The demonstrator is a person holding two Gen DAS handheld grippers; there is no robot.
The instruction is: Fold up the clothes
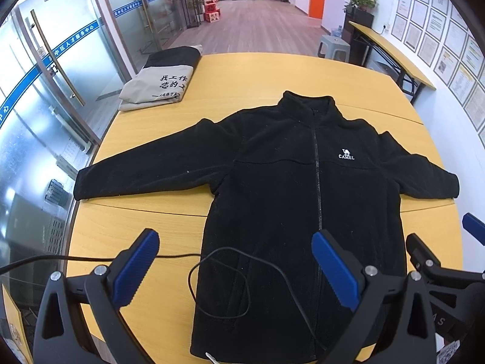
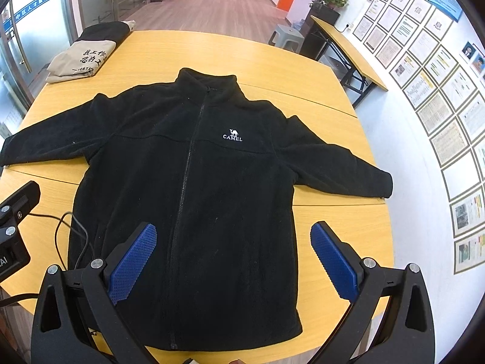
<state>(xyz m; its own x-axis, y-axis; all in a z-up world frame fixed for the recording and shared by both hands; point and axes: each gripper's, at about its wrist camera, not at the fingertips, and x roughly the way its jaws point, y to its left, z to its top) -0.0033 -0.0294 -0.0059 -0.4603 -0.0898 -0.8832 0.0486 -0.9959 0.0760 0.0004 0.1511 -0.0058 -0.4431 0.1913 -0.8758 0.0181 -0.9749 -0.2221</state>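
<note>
Black fleece jacket [image 2: 194, 188] lies flat, zipped, sleeves spread on the yellow desk [image 2: 303, 69]. Left hand-held gripper [image 1: 236, 270] and right hand-held gripper [image 2: 233, 261] hover wide open, empty, at six o'clock. Folding hasn't started; next likely a sleeve at three or nine o'clock.

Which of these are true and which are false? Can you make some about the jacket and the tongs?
1. The black jacket lies flat with its zip closed. True.
2. The right tongs are gripping a sleeve. False: they are open and hold nothing.
3. The folded clothes sit at the table's far left corner. True.
4. The left tongs are shut. False: they are open.
5. A thin black cable lies across the jacket. True.
</note>
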